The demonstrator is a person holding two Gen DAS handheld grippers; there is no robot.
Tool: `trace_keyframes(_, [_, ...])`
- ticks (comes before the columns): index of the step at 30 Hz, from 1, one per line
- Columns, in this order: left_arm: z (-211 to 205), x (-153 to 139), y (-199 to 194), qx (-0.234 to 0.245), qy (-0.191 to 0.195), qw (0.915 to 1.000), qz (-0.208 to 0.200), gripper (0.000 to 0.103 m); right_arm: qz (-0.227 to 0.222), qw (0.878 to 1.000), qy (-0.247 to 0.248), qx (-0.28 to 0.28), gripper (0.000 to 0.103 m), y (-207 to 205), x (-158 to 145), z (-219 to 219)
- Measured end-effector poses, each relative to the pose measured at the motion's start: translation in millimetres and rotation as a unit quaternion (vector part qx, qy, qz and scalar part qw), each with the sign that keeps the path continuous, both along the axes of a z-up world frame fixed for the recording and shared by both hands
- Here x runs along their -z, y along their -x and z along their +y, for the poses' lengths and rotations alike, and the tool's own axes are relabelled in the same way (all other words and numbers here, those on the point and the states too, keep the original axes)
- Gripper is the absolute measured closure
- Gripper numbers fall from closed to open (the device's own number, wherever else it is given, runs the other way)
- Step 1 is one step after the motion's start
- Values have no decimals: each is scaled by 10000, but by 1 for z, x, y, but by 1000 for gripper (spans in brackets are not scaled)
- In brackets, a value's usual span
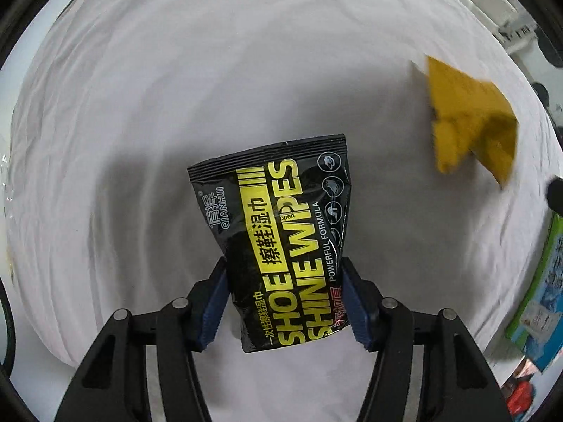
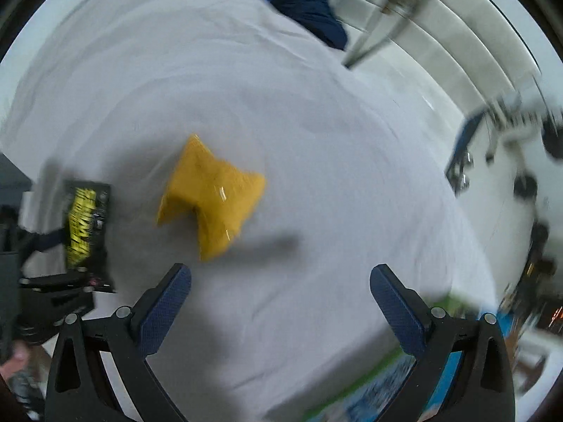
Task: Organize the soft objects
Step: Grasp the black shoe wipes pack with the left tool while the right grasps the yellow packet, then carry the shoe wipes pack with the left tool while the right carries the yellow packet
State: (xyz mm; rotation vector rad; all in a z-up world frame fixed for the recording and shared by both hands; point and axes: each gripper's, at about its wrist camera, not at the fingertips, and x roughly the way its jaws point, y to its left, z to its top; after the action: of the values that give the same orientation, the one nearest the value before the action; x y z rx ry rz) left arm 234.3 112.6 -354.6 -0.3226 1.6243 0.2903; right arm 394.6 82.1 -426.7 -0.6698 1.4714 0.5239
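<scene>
My left gripper (image 1: 283,295) is shut on a black and yellow shoe wipes pack (image 1: 281,232) and holds it above the white sheet (image 1: 176,105). The pack also shows at the left of the right wrist view (image 2: 86,225), blurred. A yellow soft packet (image 1: 471,123) lies on the sheet to the right of the pack; in the right wrist view it (image 2: 211,200) lies ahead and left of my right gripper (image 2: 281,281), which is open and empty above the sheet.
A green and blue pack (image 1: 538,288) lies at the sheet's right edge, and shows under the right gripper (image 2: 369,394). A dark blue cloth (image 2: 309,10) lies at the far edge. White floor and furniture are at the right (image 2: 492,176).
</scene>
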Motion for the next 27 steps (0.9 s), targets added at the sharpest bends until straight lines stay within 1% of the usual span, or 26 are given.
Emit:
trace_keyframes(2, [3,0,0,-73,14,10000,-44,46,-8,9991,125,-402,1,-4,11,19])
trace_keyframes(4, [8,1,4,-78,12,9999,-73,46,-118,9953,315,-911,3,-5,22,40])
trace_keyframes(7, [-3,-1,9,-90,41,9999,-92,46,-79,9891,507,-1380,16,-3,40,61])
trace_keyframes(8, [-6,0,11,-88,50,9999,-94,46,-18,9877,572,-1457,31,-3,47,66])
trace_keyframes(9, [-2,-2,2,-94,62,9999,-91,46,72,9873,616,-1461,50,-4,53,68])
trace_keyframes(10, [2,-3,2,-104,86,9999,-94,46,91,9878,680,-1401,52,-5,57,68])
trace_keyframes(11, [2,-3,3,-108,114,9998,-104,46,83,9891,721,-1282,52,-7,61,68])
trace_keyframes(13, [7,0,7,-92,155,9998,-128,46,159,9942,590,-889,53,-12,61,60])
trace_keyframes(14, [7,0,9,-76,147,9998,-132,46,238,9963,579,-581,54,-16,61,54])
trace_keyframes(15, [16,1,6,-70,138,9998,-137,46,356,9975,602,-83,54,-21,61,41])
trace_keyframes(16, [18,0,8,-57,128,9998,-157,46,537,9953,641,498,58,-26,62,25])
trace_keyframes(17, [16,0,4,-34,116,9998,-173,46,768,9907,579,964,66,-28,63,9])
trace_keyframes(18, [16,0,-1,-4,108,9998,-194,46,881,9874,517,1206,73,-27,63,-2])
trace_keyframes(20, [5,0,-3,100,78,9997,-227,46,942,9783,510,1776,73,-22,62,-29])
trace_keyframes(21, [4,-1,0,182,47,9995,-237,46,1041,9695,393,2185,73,-18,60,-47])
trace_keyframes(23, [-1,-2,2,316,47,9992,-252,46,1368,9494,40,2826,73,-7,59,-77])
trace_keyframes(24, [-3,-1,4,393,66,9989,-242,46,1613,9365,-243,3105,73,-1,60,-92])
trace_keyframes(25, [-6,5,-4,447,71,9987,-234,46,1719,9336,-376,3122,72,2,59,-98])
trace_keyframes(26, [-6,5,-4,515,53,9984,-239,46,1760,9359,-487,3013,66,4,56,-101])
trace_keyframes(27, [-5,5,-3,565,27,9981,-253,46,1692,9427,-526,2826,51,4,51,-105])
